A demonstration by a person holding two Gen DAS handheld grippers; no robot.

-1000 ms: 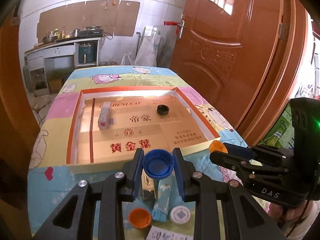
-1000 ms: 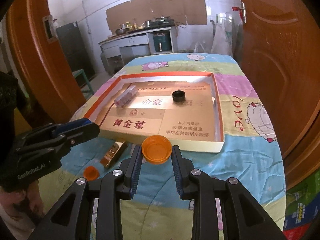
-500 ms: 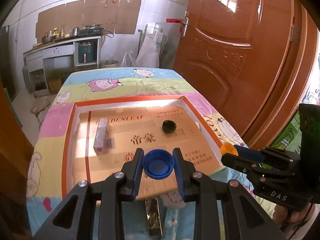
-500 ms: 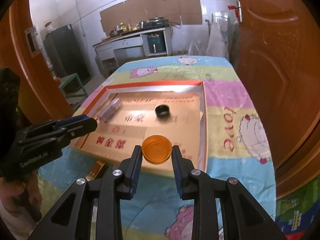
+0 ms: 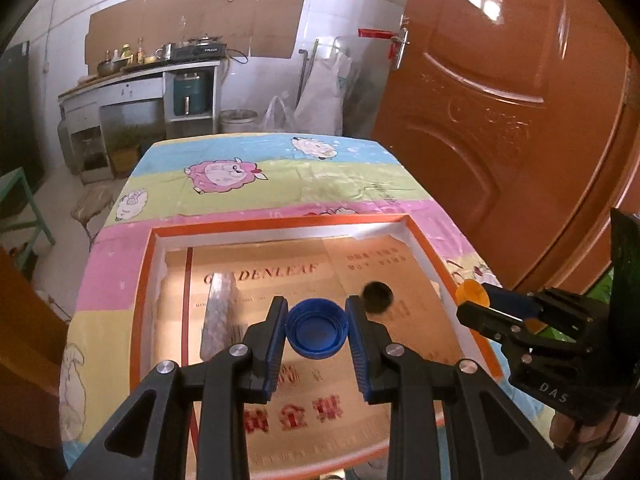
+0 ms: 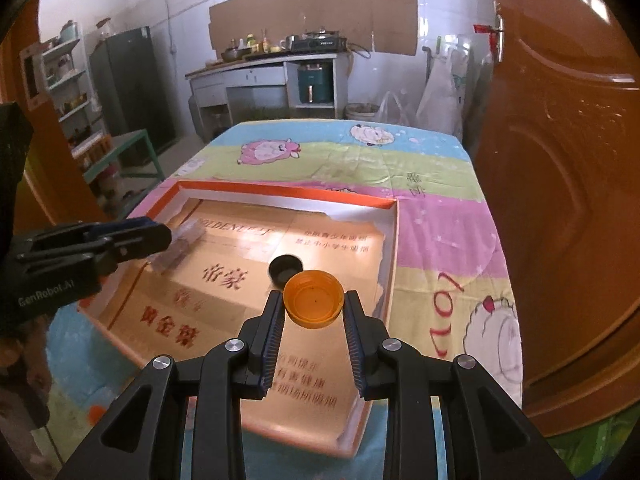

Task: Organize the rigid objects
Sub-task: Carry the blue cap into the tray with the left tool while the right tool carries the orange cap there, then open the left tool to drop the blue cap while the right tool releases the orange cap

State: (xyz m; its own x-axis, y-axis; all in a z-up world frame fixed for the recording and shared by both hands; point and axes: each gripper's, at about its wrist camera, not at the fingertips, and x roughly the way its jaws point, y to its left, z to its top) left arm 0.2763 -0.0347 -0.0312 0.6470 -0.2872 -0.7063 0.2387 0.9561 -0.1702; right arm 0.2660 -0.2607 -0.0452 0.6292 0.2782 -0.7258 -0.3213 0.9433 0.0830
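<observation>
**Caps pinched over tray, drop and collision risk**

Left gripper is pinching the blue cap by its rim, open side up, hovering over the near-left part of the tray. Right gripper is pinching the orange cap the same way, over the tray's right half.

Risks, left to right:
- Wrapped stick pack is lying just left of the blue cap's likely drop spot. Releasing there is probably going to land the cap on the pack, and it could tip.
- Both caps are being gripped on thin round rims only. Any twist is likely squirting one out sideways.
- Black cap is sitting just beyond the orange cap. Lowering straight ahead is risking a bump.
- Right gripper is riding close to the tray's right wall. Descending there could be clipping the rim and shifting the tray on the cloth.

Room:
- Centre of the tray floor is staying bare between pack and black cap, the best landing zone.
- Grippers are working side by side; the gap between them looks modest, so converging is risky.
- Door is closing off the right side; far half of the table is free.
</observation>
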